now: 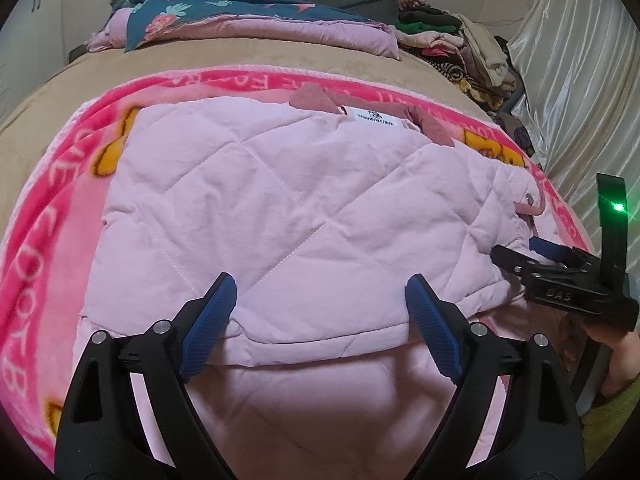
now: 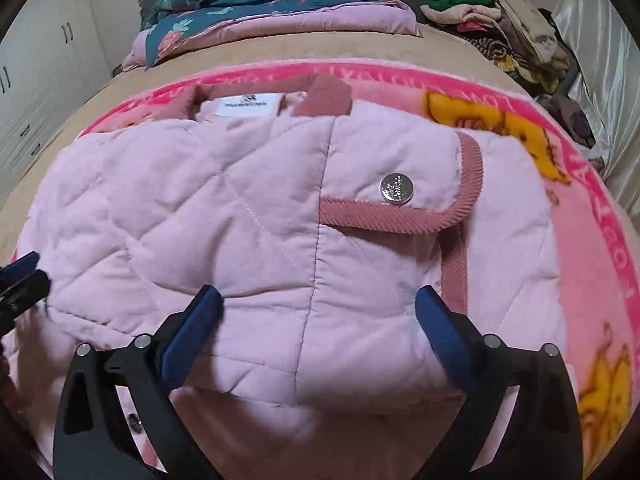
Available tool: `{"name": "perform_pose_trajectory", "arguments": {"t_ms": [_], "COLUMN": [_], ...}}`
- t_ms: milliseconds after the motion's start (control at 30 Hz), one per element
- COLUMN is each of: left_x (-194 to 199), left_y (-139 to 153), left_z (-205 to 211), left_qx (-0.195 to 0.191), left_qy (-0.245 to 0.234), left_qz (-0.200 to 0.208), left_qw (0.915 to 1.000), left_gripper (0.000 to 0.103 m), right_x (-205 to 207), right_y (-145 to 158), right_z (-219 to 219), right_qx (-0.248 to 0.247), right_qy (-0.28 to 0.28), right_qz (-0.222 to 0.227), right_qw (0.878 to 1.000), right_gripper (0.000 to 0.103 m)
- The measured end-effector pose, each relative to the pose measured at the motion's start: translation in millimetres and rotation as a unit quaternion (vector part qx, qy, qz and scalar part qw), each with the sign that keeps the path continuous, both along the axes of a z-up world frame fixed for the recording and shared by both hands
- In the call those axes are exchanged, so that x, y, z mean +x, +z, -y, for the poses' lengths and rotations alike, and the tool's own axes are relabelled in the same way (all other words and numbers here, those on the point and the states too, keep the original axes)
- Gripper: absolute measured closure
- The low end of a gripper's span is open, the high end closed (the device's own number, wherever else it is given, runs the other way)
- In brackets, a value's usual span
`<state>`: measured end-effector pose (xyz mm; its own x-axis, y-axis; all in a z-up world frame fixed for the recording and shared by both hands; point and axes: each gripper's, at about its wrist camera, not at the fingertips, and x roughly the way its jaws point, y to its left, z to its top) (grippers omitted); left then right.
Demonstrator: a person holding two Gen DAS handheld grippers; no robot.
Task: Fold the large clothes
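Soft, puffy and light by the look of it, apt to slump and spring back; best gripped at the thick near hem or a side seam. Pale pink quilted jacket (image 1: 288, 208), dusty-rose collar (image 2: 326, 96) and pocket trim, silver snap (image 2: 396, 188), lying flat on the pink blanket (image 1: 44, 216) on the bed. Left tongs (image 1: 320, 300) spread wide, empty, above near hem. Right tongs (image 2: 318, 320) likewise wide, holding nothing.

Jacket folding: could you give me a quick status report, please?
Left tool open, right tool open, both empty over the near edge. Jacket flat on the blanket, partly folded, snap up. Nothing in the way.
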<state>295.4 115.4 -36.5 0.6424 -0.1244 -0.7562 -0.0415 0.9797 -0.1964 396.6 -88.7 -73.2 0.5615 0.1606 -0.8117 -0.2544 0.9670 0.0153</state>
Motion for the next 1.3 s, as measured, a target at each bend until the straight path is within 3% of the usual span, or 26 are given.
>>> {"name": "perform_pose_trajectory", "arguments": {"t_ms": [167, 367, 500, 800, 1300], "left_x": [-2, -10, -17, -37, -74], "left_y": [0, 8, 16, 29, 65], "left_z": [-1, -8, -9, -14, -23], "left_qx": [-0.005, -0.024, -0.041, -0.042, -0.031], "left_qy": [-0.002, 0.004, 0.010, 0.028, 0.045], "left_qz": [0.001, -0.006, -0.007, 0.002, 0.044], "left_qw": [1.0000, 0.9997, 0.9991, 0.9987, 0.9975], "left_gripper": [0.022, 0.020, 0.010, 0.009, 0.009], "right_x": [-4, -36, -58, -96, -144], "right_y": [1, 27, 37, 47, 71], "right_z": [-2, 5, 13, 42, 74], "right_qx": [-0.003, 0.013, 0.028, 0.058, 0.061], "right_qy": [-0.007, -0.021, -0.034, -0.072, -0.101], "right_qz": [0.007, 0.041, 0.055, 0.058, 0.102], "right_qw": [1.000, 0.999, 0.998, 0.994, 0.988], "right_gripper": [0.005, 0.004, 0.004, 0.004, 0.004]}}
